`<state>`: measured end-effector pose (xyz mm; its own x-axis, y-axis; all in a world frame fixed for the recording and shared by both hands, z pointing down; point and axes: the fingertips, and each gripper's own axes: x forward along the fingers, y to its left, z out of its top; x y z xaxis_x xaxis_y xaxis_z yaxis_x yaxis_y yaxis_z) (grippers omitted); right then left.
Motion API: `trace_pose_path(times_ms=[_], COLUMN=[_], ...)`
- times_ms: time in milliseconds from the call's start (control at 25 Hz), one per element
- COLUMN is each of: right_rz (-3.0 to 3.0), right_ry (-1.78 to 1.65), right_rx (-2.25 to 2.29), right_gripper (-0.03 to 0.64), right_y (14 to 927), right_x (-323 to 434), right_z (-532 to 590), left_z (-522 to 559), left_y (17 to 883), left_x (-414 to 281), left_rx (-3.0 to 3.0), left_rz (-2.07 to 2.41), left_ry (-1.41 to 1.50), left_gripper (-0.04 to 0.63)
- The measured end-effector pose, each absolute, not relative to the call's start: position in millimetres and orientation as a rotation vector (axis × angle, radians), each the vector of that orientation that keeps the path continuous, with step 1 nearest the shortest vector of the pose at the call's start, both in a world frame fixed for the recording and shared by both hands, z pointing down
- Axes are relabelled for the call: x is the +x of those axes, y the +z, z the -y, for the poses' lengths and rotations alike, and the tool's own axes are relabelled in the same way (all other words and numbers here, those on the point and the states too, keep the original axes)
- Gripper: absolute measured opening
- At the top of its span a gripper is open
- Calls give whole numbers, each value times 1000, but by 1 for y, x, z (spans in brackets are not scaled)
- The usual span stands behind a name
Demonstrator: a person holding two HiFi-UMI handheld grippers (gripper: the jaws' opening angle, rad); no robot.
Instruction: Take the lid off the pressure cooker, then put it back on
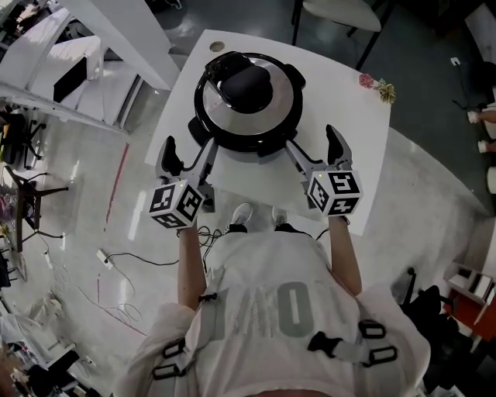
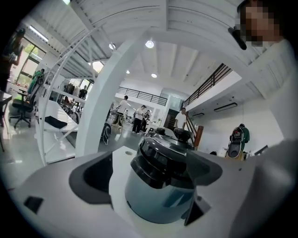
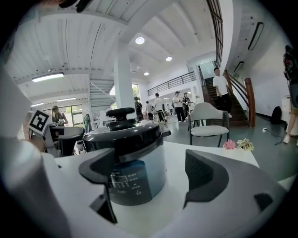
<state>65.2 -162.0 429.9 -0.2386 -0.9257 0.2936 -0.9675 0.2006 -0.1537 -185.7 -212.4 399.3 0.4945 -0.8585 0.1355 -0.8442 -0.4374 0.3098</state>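
The pressure cooker (image 1: pixel 248 101) stands on the white table (image 1: pixel 356 132), its black and silver lid (image 1: pixel 248 84) seated on top with the knob up. My left gripper (image 1: pixel 188 151) is at the cooker's near left side, open, nothing between its fingers. On the near right side my right gripper (image 1: pixel 314 147) is open too, and empty. Each gripper's inner finger lies close beside the cooker's body. The left gripper view has the cooker (image 2: pixel 160 186) just ahead between the spread pads. It appears left of centre in the right gripper view, lid (image 3: pixel 123 135) on.
A pink flower piece (image 1: pixel 377 85) lies at the table's far right corner, a small round disc (image 1: pixel 216 46) at the far left. A chair (image 1: pixel 341 12) stands beyond the table, white desks (image 1: pixel 116 39) to the left. Cables (image 1: pixel 116 264) trail on the floor. People stand far behind.
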Motion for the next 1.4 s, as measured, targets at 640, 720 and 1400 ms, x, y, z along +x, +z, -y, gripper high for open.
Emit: trace_pose_path(times_ms=[640, 720, 1400], right_rz=[2465, 2520, 2593], right_ry=[197, 78, -197], right_rx=[1713, 1553, 326], right_gripper=[459, 459, 457], right_y=[368, 350, 329], right_x=[78, 65, -35], right_z=[190, 201, 261], left_z=[221, 223, 250], left_y=[341, 325, 318], left_x=[-158, -141, -64], left_rx=[2646, 2748, 2870], left_rz=[1386, 1326, 1039], left_ry=[-11, 25, 395], left_gripper=[476, 474, 385])
